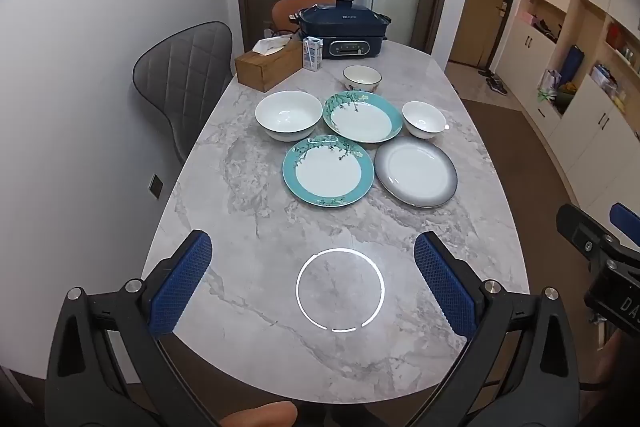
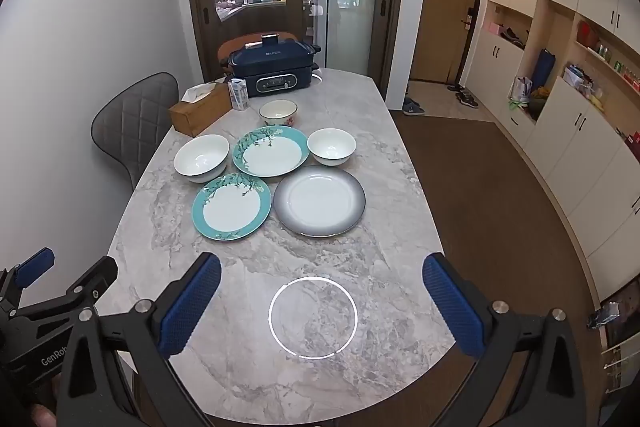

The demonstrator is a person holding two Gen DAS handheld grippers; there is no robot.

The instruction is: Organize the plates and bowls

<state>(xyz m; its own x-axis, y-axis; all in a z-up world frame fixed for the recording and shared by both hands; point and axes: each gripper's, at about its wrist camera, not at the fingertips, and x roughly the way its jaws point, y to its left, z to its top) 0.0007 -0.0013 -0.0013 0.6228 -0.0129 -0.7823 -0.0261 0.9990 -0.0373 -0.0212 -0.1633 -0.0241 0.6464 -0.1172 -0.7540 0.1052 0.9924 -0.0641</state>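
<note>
Fingers: left gripper (image 1: 313,285) and right gripper (image 2: 322,303) both spread wide, nothing held; blue pads hang over near end of marble table (image 1: 248,211), well short of the dishes.

Surroundings, far end of table: dark blue electric cooker (image 1: 343,27); small carton (image 1: 312,53) in front of it; wooden tissue box (image 1: 267,66) just beside carton. Grey quilted chair (image 1: 182,79) at table's left side; orange chair back (image 1: 294,9) seen behind cooker. Nothing stands betw. fingers and dishes; only a ring-shaped light reflection (image 1: 340,289) on the stone.

Hidden/unclear: small patterned bowl (image 1: 362,77) partly cut by the plate in front of it; motif hard to read. Each gripper is seen only in part at the edge of the other's view.

Task items, grouped mid-table:
- lg. white bowl (image 1: 289,115), left.
- teal-rim floral plate, rear (image 1: 362,117), deep, centre; close beside both white bowls.
- sm. white bowl (image 1: 423,119), right.
- teal-rim floral plate, front (image 1: 328,171), flat, white centre.
- grey-rim plate (image 1: 416,171), just beside front teal plate.
</note>
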